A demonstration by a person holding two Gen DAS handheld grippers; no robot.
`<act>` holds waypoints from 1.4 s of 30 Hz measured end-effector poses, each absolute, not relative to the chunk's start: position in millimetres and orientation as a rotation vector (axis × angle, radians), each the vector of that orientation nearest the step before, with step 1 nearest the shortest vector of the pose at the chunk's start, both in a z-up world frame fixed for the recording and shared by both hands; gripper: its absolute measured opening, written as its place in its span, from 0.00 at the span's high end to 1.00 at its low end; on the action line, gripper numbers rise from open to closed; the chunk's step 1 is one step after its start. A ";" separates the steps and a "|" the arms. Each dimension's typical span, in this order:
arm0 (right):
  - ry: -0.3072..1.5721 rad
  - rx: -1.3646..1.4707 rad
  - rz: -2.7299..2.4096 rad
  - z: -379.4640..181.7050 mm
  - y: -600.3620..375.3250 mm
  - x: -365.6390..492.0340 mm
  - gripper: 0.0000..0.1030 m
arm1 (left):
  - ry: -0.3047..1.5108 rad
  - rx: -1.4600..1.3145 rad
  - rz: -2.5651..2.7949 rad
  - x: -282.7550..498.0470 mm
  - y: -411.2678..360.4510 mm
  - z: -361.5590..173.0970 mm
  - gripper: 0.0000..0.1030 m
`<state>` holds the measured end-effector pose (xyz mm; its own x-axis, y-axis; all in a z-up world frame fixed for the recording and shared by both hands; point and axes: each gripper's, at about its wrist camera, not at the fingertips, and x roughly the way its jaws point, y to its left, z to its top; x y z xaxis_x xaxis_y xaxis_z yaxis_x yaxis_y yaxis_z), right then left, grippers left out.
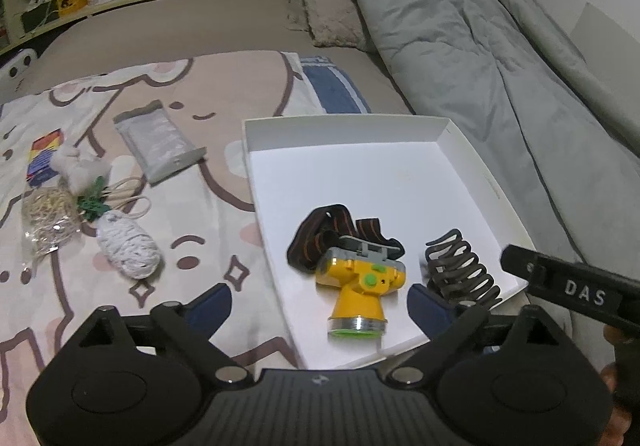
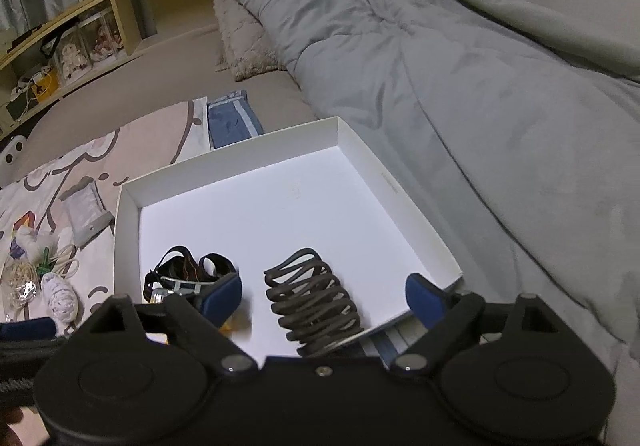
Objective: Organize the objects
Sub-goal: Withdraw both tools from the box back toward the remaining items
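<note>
Left gripper (image 1: 320,300): black two-finger tongs with blue pads, spread wide, gripping nothing; the yellow lamp lies between the fingertips as seen from its own camera.
Right gripper (image 2: 324,296): same black tongs with blue pads, also spread wide and holding nothing; the coiled band sits between the fingertips in its own view.
White shallow cardboard box (image 1: 340,134): open-topped, resting on the bed, partly on the cartoon blanket and just beside the grey quilt.
Yellow plastic headlamp with black-and-orange elastic strap (image 1: 360,286): inside the box, near its front left, lens towards the camera.
Dark brown coiled stretchy band (image 2: 312,298): inside the box, right of the headlamp, apart from it, close to the front edge.
White ball of string (image 1: 128,246): on the blanket, left of the box, outside it.
Grey flat plastic pouch (image 1: 160,146): on the blanket, beyond the string.
Clear bag of beige rubber bands (image 1: 44,218): far left, beside a small green clip (image 1: 93,202) and white fluff.
Pink cartoon-print blanket (image 1: 200,214): under the loose items.
Grey quilt (image 2: 440,66): bunched along the right.
</note>
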<state>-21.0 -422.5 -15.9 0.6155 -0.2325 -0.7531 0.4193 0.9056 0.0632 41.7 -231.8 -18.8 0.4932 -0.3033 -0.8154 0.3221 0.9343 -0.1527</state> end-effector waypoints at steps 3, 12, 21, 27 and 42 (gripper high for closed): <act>0.811 0.225 -0.388 -9.1 -417.3 -29.1 0.06 | 0.975 0.012 -0.371 37.2 -223.1 -12.6 0.02; 0.783 0.181 -0.379 5.3 -398.4 -49.1 0.00 | 0.951 -0.003 -0.323 23.8 -197.8 5.5 0.00; 0.790 0.166 -0.365 8.8 -382.9 -55.9 0.00 | 0.925 -0.001 -0.288 18.7 -170.4 11.2 0.00; 0.797 0.163 -0.338 8.3 -368.3 -49.4 0.00 | 0.909 0.000 -0.259 20.4 -144.8 13.0 0.00; 0.799 0.153 -0.179 1.8 -301.5 -5.9 0.00 | 0.864 -0.001 -0.091 37.9 -53.6 18.3 0.00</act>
